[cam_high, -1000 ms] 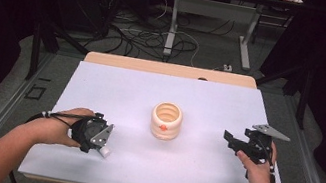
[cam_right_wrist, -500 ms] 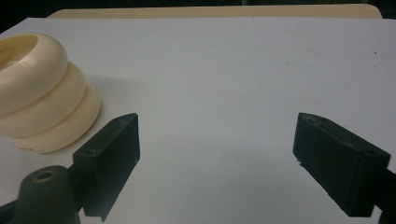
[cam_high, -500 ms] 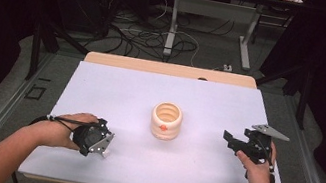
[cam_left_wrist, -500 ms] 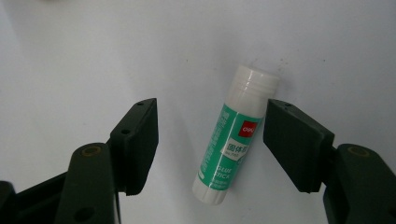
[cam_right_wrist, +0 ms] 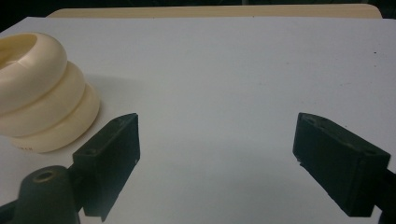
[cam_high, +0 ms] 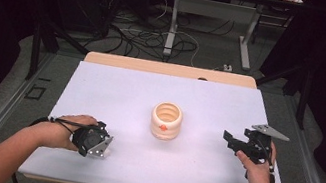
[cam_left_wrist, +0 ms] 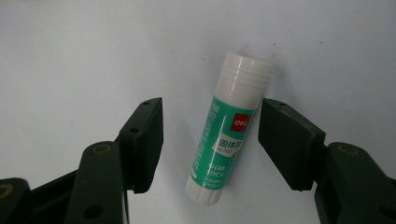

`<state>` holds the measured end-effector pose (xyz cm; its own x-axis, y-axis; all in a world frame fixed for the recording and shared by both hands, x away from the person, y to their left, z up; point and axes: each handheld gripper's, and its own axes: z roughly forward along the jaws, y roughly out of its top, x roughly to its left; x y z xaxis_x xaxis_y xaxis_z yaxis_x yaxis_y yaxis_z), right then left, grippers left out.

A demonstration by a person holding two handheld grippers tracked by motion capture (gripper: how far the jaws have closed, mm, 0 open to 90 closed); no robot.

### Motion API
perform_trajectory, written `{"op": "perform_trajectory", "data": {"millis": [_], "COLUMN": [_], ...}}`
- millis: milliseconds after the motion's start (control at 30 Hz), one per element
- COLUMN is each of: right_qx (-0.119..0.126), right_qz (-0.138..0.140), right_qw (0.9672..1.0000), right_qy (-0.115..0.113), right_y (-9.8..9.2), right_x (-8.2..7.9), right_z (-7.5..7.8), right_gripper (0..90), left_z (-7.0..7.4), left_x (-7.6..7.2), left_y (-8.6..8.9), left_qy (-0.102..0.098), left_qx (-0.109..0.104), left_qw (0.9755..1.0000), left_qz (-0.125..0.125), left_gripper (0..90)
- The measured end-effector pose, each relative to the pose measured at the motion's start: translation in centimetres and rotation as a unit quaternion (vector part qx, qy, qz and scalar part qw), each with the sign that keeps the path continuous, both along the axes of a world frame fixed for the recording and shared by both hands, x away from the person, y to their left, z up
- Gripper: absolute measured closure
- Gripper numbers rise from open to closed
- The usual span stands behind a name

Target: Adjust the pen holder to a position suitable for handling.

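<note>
A green and white glue stick (cam_left_wrist: 227, 130) lies flat on the white table (cam_high: 138, 102), white cap away from me. My left gripper (cam_left_wrist: 212, 101) points down over it at the table's front left (cam_high: 96, 145). Its jaws straddle the stick and have just been closing. The right pad (cam_left_wrist: 285, 140) is almost at the stick's side, while a clear gap remains at the left pad (cam_left_wrist: 144, 140). A cream ribbed pot (cam_high: 166, 121) with an orange mark stands mid-table. My right gripper (cam_high: 232, 140) hovers at the right, open, with nothing between its jaws (cam_right_wrist: 217, 119).
The cream pot (cam_right_wrist: 42, 93) sits just left of and beyond the right gripper's left jaw. A wooden strip (cam_high: 170, 69) borders the table's far edge. Cables and metal table legs (cam_high: 172, 27) lie on the floor beyond.
My left gripper has shifted slightly toward the near edge and tipped down over the glue stick. The right gripper has stayed put.
</note>
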<state>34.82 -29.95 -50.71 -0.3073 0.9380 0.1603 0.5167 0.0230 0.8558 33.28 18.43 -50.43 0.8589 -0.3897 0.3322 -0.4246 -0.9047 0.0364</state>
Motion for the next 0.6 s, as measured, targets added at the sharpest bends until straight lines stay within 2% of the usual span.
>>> {"op": "perform_trajectory", "data": {"millis": [167,333,367,433,600], "right_qx": [0.002,-0.002,0.000,0.003,-0.001], "right_qz": [-0.002,0.000,0.000,0.002,0.003], "right_qw": [1.0000,1.0000,1.0000,1.0000,1.0000], "right_qy": [0.005,-0.001,0.004,0.008,0.006], "right_y": [0.1,0.2,0.2,0.2,0.2], "right_x": [0.0,0.1,0.1,0.0,0.1], "right_z": [-0.1,-0.2,-0.2,-0.2,-0.2], "right_gripper": [14.5,14.5,14.5,14.5,14.6], "left_z": [-0.5,-1.1,-1.3,-1.5,-1.8], "left_x": [0.1,0.2,0.3,0.3,0.3], "left_y": [0.2,0.1,0.1,0.0,-0.1], "left_qy": [0.004,-0.001,0.003,-0.001,-0.004], "left_qx": [0.005,0.015,0.015,0.020,0.025], "left_qw": [1.0000,0.9998,0.9997,0.9995,0.9988], "left_qz": [0.002,-0.013,-0.018,-0.025,-0.042], "left_gripper": [42.8,44.4,45.9,47.0,51.3]}}
